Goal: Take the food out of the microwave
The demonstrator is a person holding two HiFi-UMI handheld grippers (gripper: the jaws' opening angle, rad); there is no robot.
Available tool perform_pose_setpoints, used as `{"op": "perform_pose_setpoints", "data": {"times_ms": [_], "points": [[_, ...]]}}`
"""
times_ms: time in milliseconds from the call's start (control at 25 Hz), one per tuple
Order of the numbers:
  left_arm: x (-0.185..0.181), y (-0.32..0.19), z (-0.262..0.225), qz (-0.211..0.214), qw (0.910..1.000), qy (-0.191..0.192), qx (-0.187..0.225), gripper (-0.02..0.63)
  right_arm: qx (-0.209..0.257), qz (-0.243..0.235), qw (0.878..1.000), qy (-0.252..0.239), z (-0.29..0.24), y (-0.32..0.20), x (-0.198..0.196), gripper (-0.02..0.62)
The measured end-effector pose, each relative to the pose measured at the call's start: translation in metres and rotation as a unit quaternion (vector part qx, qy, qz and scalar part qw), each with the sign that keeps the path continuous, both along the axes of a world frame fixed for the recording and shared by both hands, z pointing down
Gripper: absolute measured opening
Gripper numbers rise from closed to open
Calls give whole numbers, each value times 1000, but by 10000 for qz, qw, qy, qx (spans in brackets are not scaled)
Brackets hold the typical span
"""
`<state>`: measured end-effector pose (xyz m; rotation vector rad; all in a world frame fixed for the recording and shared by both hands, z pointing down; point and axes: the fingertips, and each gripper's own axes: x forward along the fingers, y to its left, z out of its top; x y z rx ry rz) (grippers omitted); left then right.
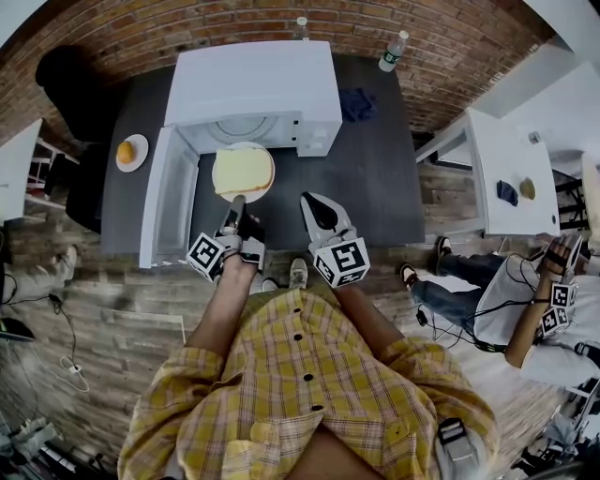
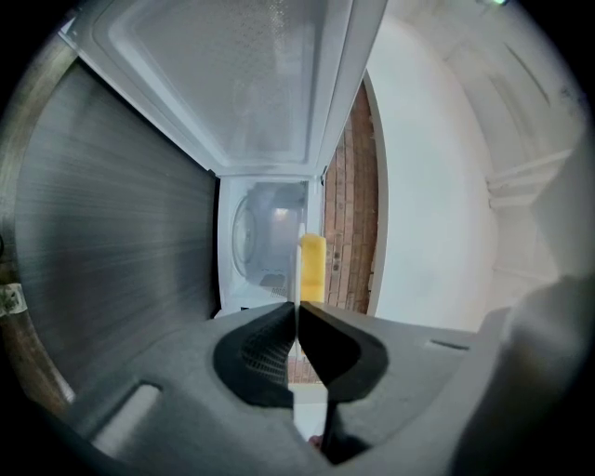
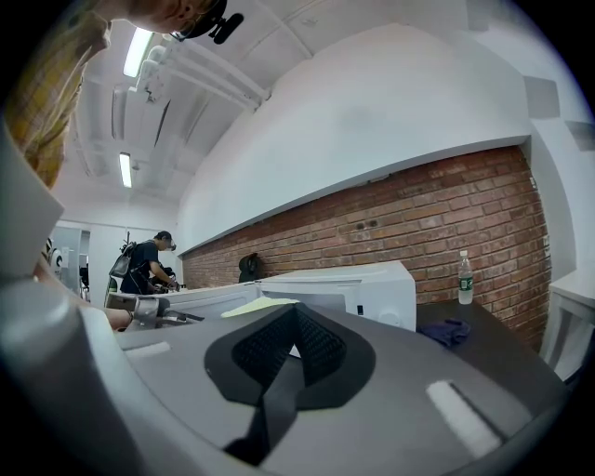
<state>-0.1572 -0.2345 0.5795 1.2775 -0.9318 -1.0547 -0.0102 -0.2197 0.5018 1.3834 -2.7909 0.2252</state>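
The left gripper (image 1: 236, 204) is clenched on the rim of a round white plate (image 1: 262, 191). The plate carries a flat pale yellow piece of food (image 1: 242, 170) and sits before the open white microwave (image 1: 253, 89). The right gripper (image 1: 312, 202) is closed on nothing, over the dark worktop (image 1: 375, 169).

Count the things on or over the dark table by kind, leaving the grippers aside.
Microwave: 1
Plates: 2, one in front of the microwave, one at far left
Food items: 2, yellow slab, orange round one
Bottles: 2
Blue cloth: 1
Total: 8
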Motion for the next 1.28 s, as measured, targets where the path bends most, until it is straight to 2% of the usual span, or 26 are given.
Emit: {"op": "perform_pose_setpoints", "data": {"times_ms": [1280], "points": [[-7,11,-20,-38,9999,122,115,12,-27,-26,10000,28,-2,2,-8,3]]}}
